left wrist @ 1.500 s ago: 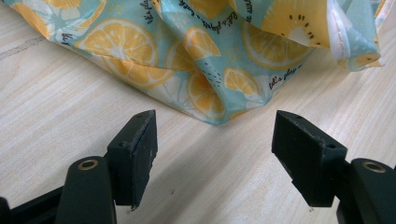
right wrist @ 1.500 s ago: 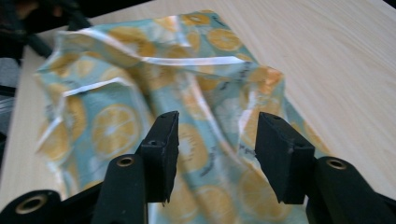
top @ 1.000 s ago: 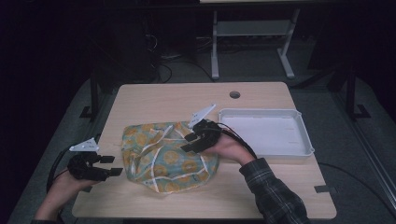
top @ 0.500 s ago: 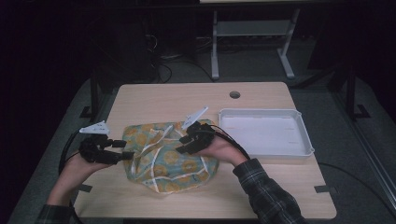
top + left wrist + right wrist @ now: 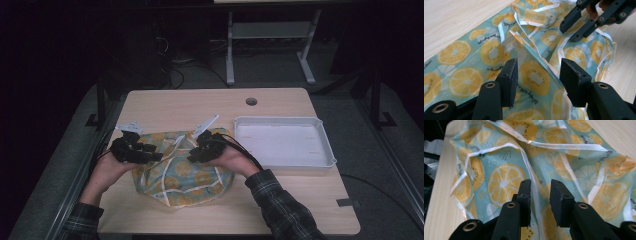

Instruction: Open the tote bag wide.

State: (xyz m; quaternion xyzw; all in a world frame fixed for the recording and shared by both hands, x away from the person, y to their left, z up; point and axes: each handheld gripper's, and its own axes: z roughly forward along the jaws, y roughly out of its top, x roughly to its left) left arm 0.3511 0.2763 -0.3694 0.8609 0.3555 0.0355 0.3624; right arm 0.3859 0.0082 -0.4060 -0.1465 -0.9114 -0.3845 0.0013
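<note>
High view: fruit-print cloth point(image 5: 182, 172) lies crumpled on the table point(image 5: 200, 107), left gripper point(image 5: 150, 153) at its left edge, right gripper point(image 5: 192, 155) over its middle, white tray point(image 5: 327, 150) well apart, likely the destination.
Left gripper view: fingers point(image 5: 509, 80) wide, straddling a raised white-trimmed fold, apparently lining up a pinch.
Right gripper view: fingers point(image 5: 525, 195) narrow, white trim strip point(image 5: 534, 182) between them, not yet clamped.
</note>
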